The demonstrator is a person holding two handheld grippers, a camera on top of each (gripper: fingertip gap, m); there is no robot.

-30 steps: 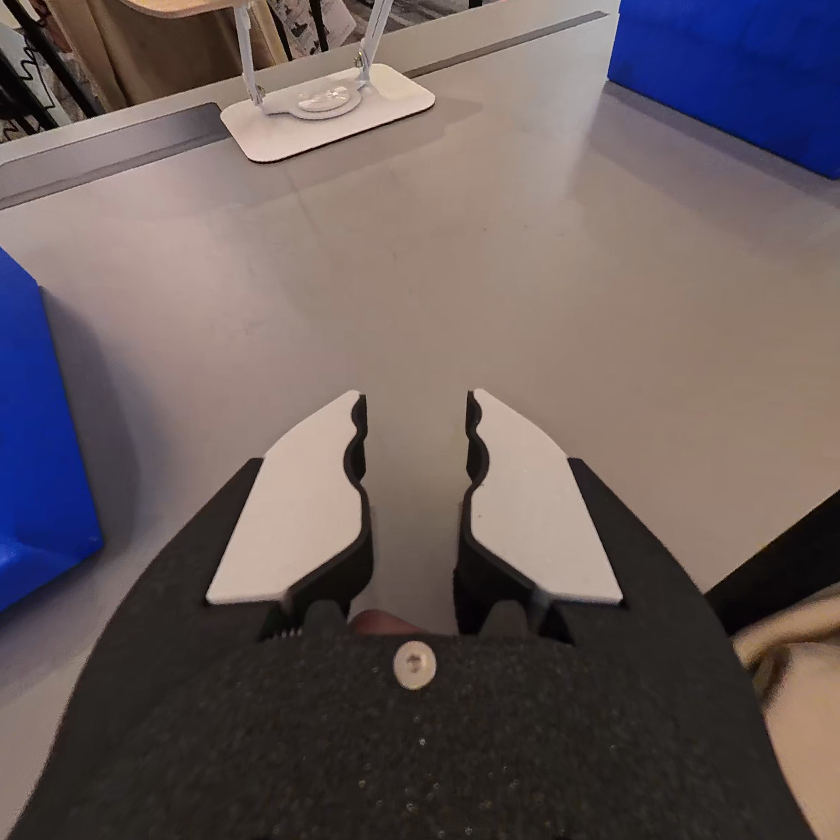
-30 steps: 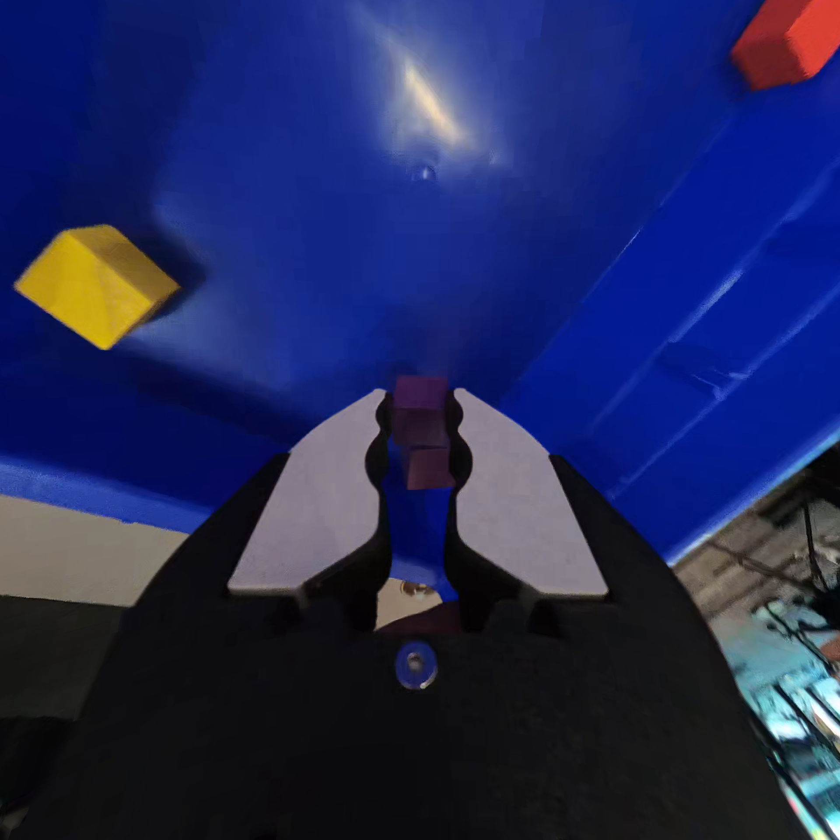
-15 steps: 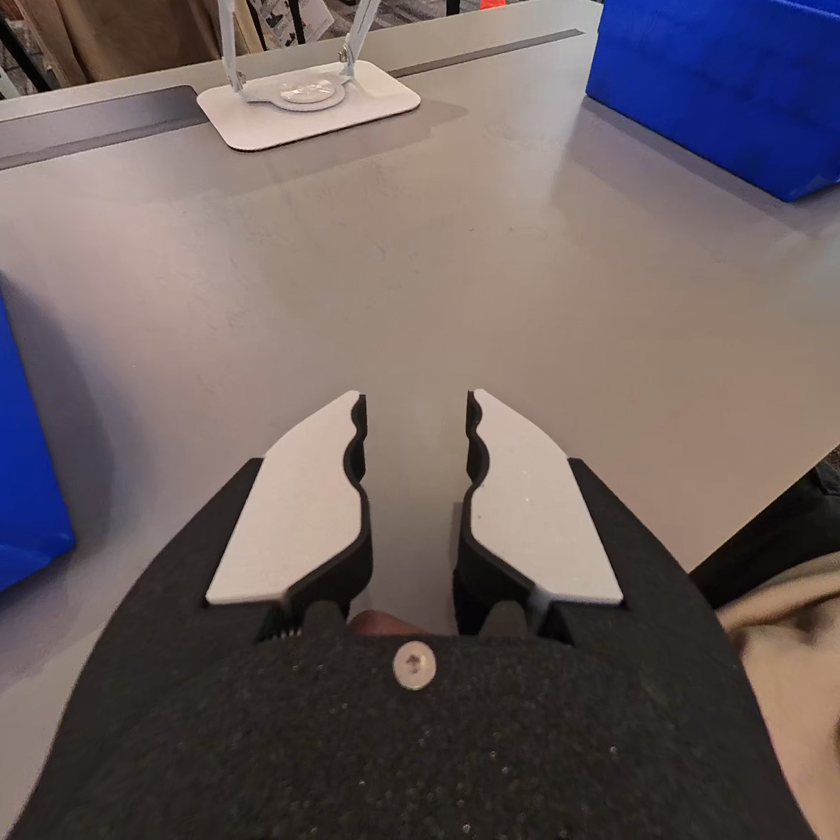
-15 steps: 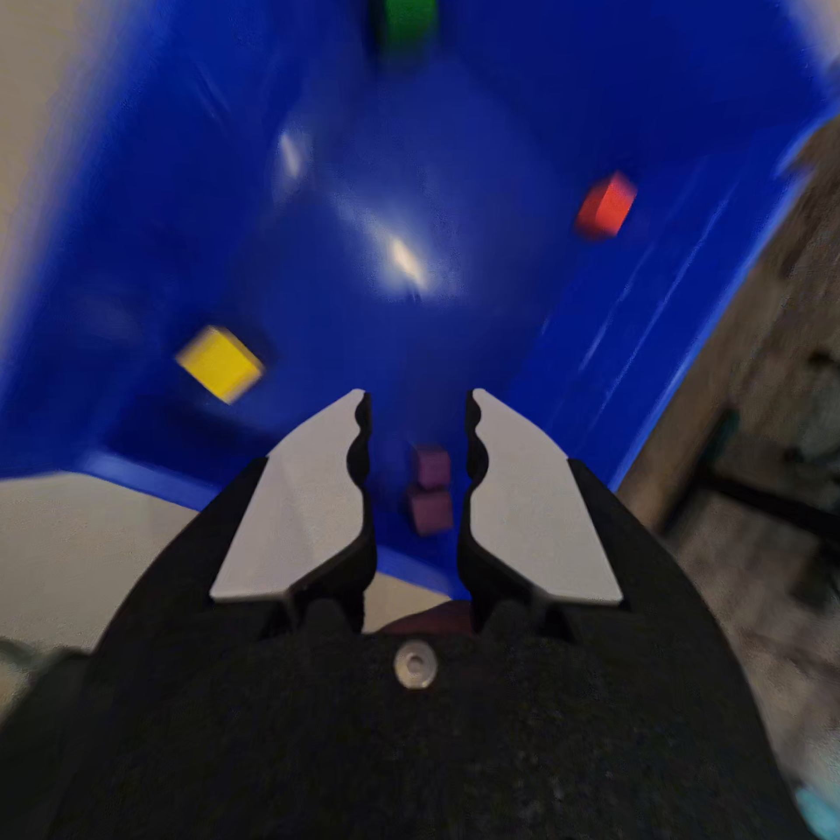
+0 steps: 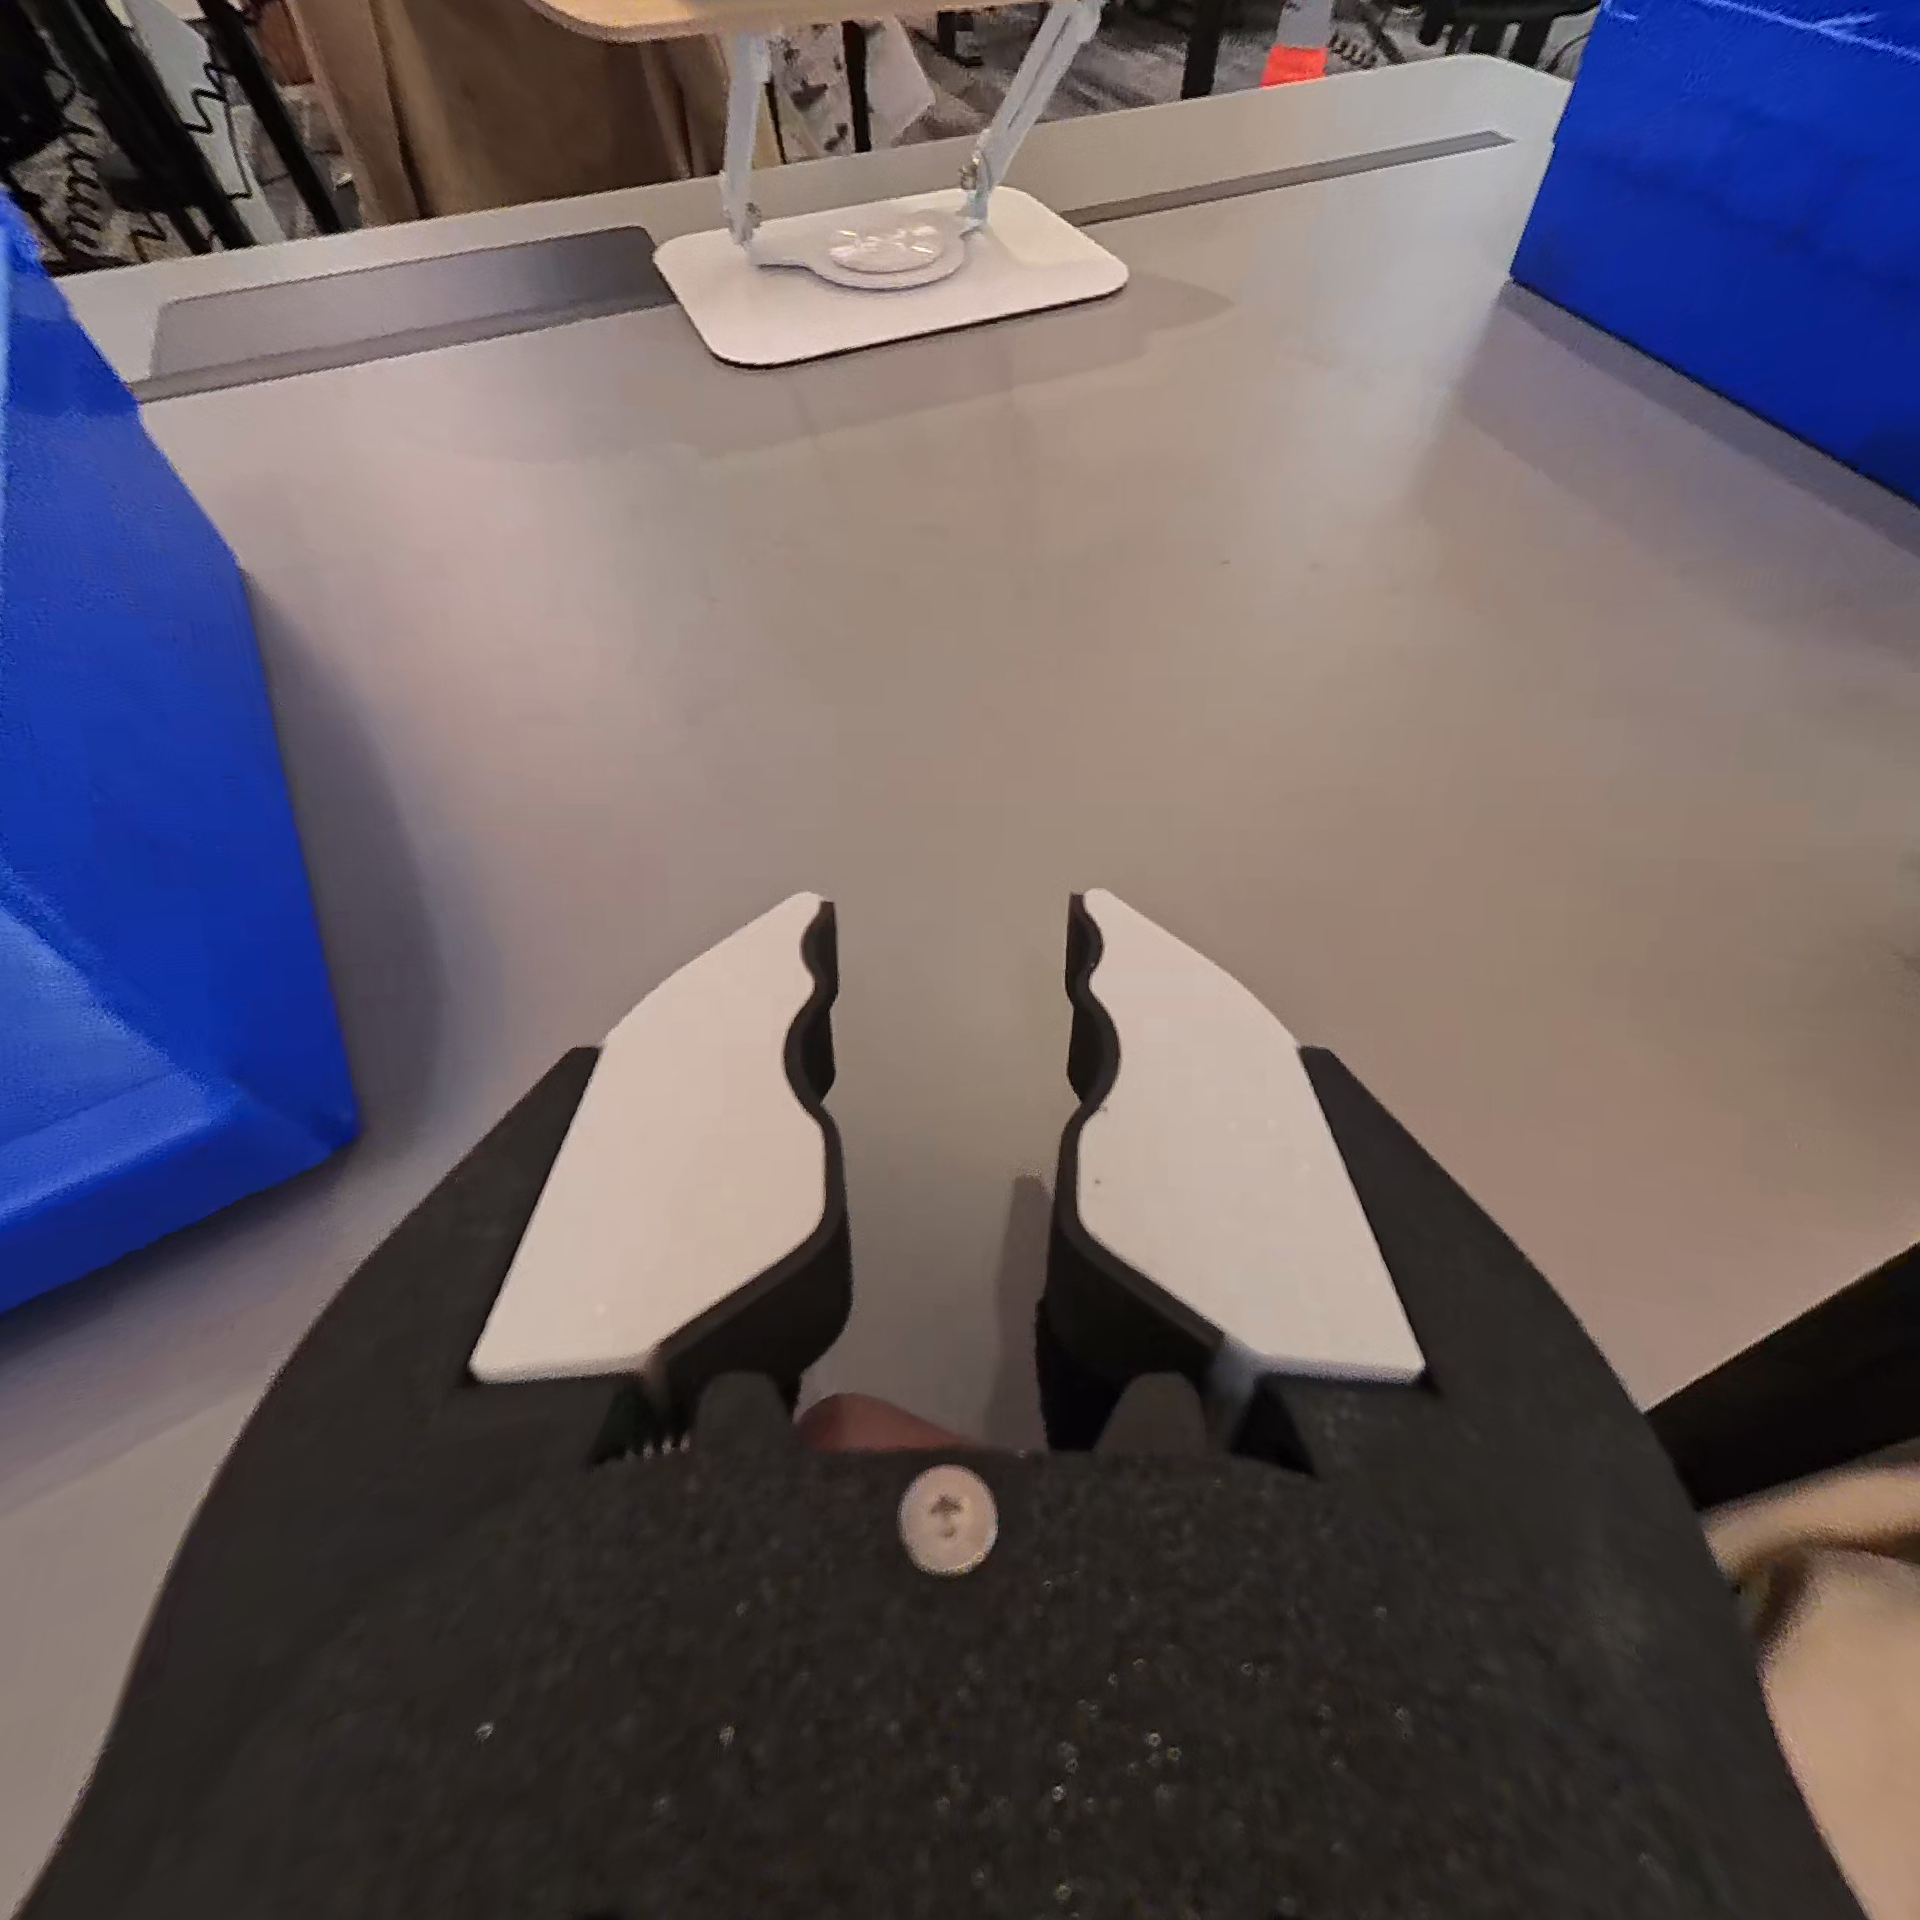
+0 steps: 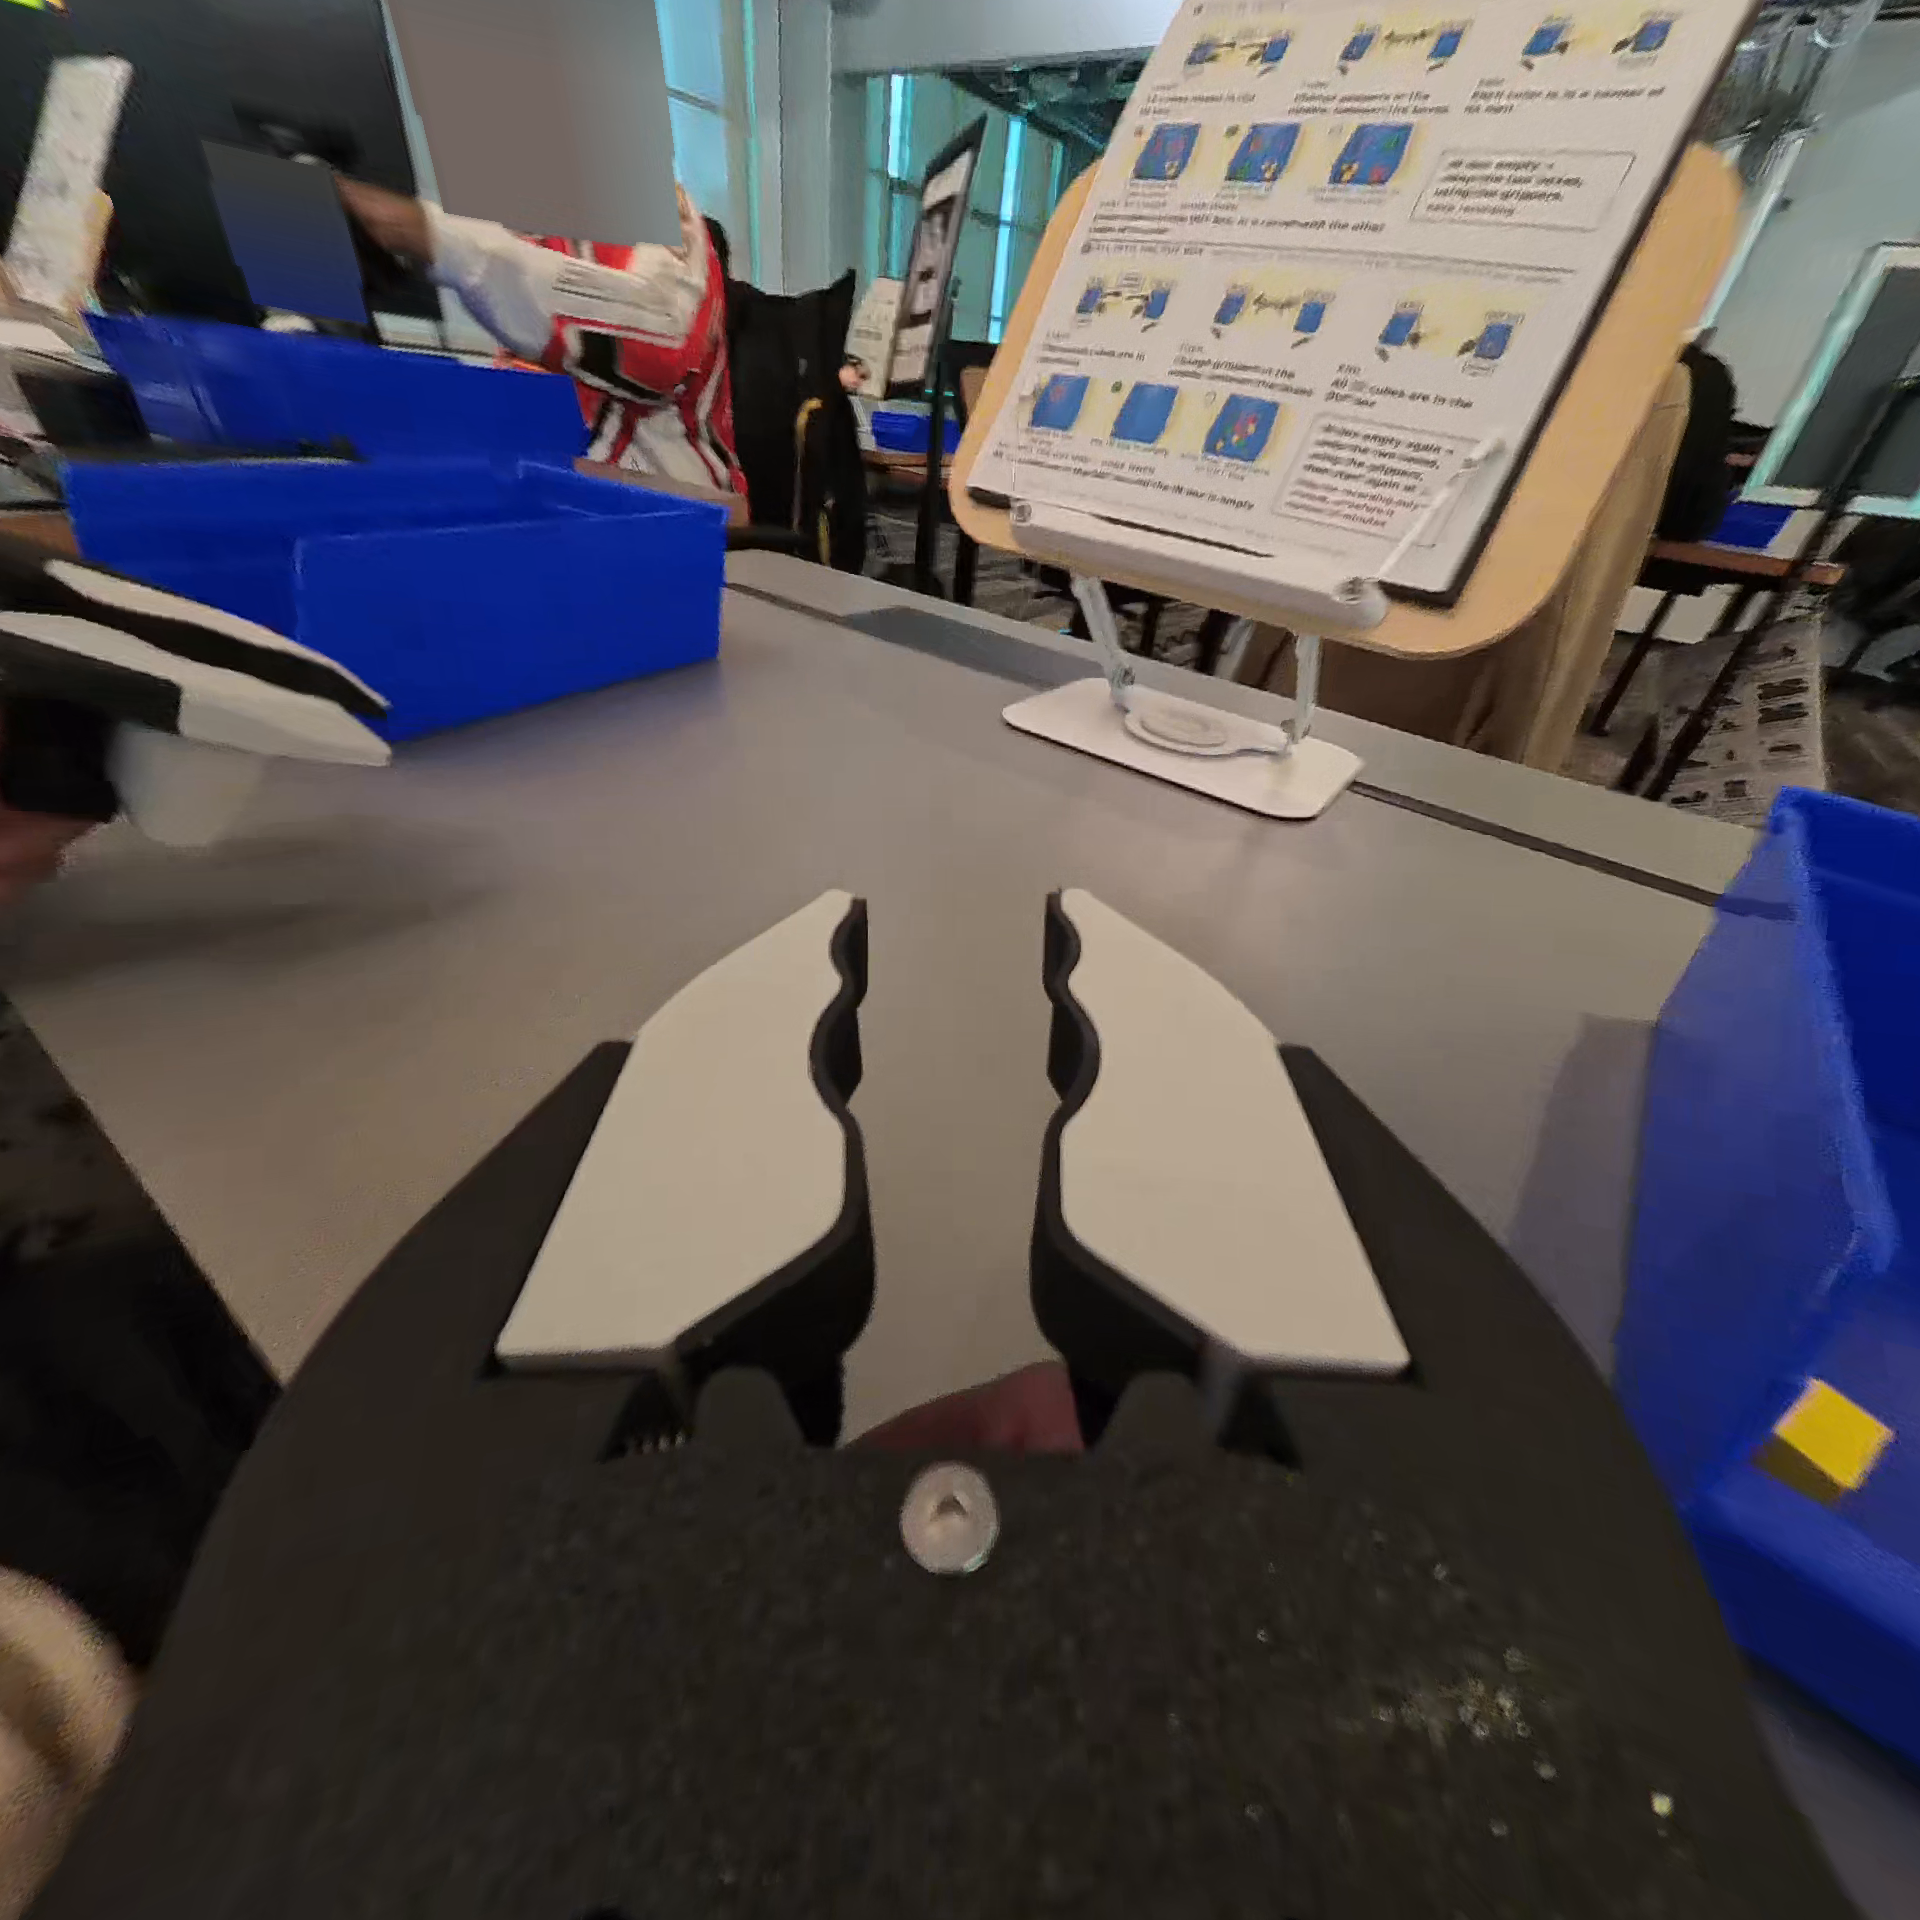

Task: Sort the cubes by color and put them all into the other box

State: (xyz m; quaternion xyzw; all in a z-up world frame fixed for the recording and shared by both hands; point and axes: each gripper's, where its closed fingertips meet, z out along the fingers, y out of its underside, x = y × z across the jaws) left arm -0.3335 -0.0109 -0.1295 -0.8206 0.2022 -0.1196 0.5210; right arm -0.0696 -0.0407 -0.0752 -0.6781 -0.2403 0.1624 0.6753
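A grey table (image 5: pixel 1039 644) fills the left wrist view, with a busy workroom behind it. The left gripper (image 5: pixel 948 914) hovers above bare tabletop, jaws moderately apart and empty. A blue box (image 5: pixel 135 831) stands to the left of the jaws, a second blue box (image 5: pixel 1745 260) ahead to their right, and a white stand base (image 5: pixel 894 275) straight ahead, well apart.

In the right wrist view the right gripper (image 6: pixel 951 909) also hangs over bare table, jaws parted with nothing between them. The right-hand box (image 6: pixel 1766 1299) sits just beside the jaws on the right, a yellow cube (image 6: pixel 1829 1439) on its floor. The other box (image 6: pixel 499 603) lies ahead to the left, beyond the left gripper's tips. An instruction sheet (image 6: pixel 1340 270) on the stand bears pictures and blurred print; no brand shows.

Judging by this, both grippers are between picks; the next move calls for picking up another cube, if any remain to move.
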